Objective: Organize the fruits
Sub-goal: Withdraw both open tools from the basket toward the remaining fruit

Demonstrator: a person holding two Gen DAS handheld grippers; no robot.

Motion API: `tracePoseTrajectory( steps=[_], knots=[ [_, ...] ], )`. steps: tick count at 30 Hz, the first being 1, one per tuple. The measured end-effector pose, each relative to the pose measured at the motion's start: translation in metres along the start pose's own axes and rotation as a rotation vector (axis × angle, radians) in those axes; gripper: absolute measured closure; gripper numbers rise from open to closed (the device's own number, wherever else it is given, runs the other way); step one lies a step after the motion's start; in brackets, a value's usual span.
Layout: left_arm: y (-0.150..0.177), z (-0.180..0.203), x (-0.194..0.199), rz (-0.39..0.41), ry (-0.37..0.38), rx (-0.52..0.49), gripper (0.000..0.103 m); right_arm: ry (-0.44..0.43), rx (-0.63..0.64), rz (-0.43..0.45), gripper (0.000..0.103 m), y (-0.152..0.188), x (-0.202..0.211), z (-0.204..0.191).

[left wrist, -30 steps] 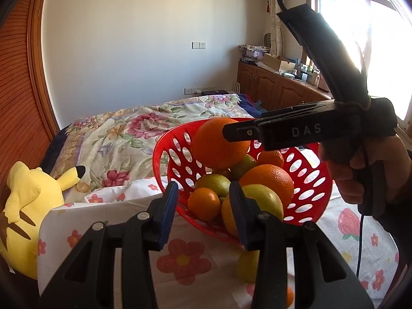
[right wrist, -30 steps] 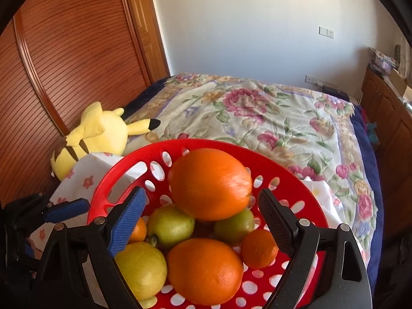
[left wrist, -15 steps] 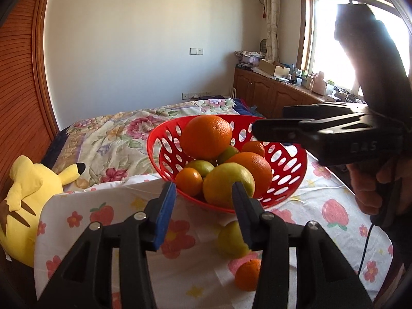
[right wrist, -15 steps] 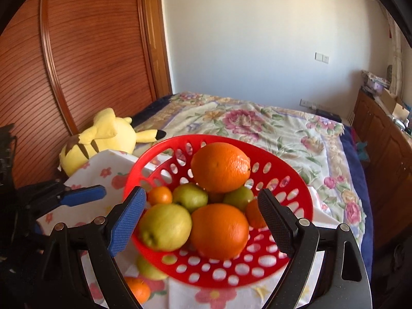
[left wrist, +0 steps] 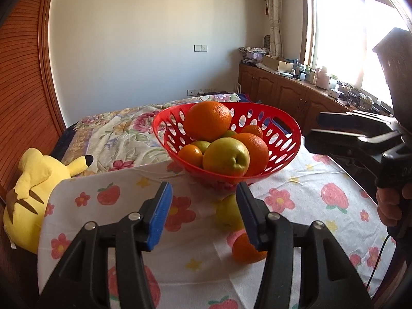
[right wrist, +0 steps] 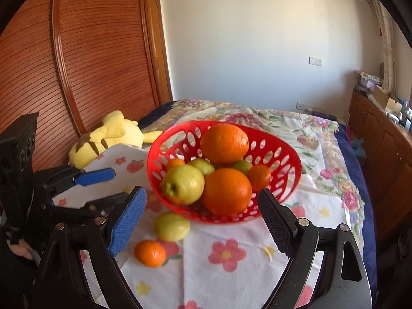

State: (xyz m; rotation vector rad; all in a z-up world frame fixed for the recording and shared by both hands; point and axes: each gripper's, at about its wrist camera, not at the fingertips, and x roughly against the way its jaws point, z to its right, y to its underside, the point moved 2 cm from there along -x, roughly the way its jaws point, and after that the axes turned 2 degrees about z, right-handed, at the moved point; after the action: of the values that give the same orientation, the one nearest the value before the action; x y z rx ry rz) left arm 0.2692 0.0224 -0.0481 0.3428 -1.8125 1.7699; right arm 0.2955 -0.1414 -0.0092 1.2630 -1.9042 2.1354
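A red perforated basket [left wrist: 285, 141] [right wrist: 283, 154] holds several oranges and green-yellow fruits, with a big orange [left wrist: 208, 120] [right wrist: 224, 143] on top. It stands on a floral tablecloth [left wrist: 296, 193] [right wrist: 231, 270]. In front of it lie a loose green-yellow fruit [left wrist: 228, 212] [right wrist: 171, 226] and a small orange [left wrist: 244, 249] [right wrist: 150, 253]. My left gripper [left wrist: 203, 216] [right wrist: 100, 188] is open and empty, short of the basket. My right gripper [right wrist: 200, 219] [left wrist: 312, 131] is open and empty, on the basket's right.
A yellow plush toy [left wrist: 33, 188] [right wrist: 108, 137] lies at the table's left edge against a wooden sliding door [right wrist: 77, 64]. A bed with a floral cover [left wrist: 116, 131] [right wrist: 309, 128] is behind the table. Wooden cabinets [left wrist: 283, 95] run under the window.
Both grippers have pulled back and away from the basket, so it looks smaller and farther. The loose green-yellow fruit and small orange on the cloth have come into full view.
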Motion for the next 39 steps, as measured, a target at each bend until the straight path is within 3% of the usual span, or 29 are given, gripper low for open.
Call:
tracePoseTrajectory(
  steps=[13, 33, 39],
  knots=[
    [0.032, -0.008, 0.012, -0.008, -0.026, 0.048, 0.044, -0.009, -0.017, -0.028, 0.014, 0.048, 0.011, -0.014],
    [0.061, -0.015, 0.025, -0.026, -0.041, 0.055, 0.039, -0.057, 0.003, -0.141, 0.024, 0.083, -0.037, -0.052],
    [0.070, -0.013, 0.024, -0.003, -0.050, 0.035, 0.039, -0.058, 0.013, -0.168, 0.033, 0.089, -0.050, -0.061]
  ],
)
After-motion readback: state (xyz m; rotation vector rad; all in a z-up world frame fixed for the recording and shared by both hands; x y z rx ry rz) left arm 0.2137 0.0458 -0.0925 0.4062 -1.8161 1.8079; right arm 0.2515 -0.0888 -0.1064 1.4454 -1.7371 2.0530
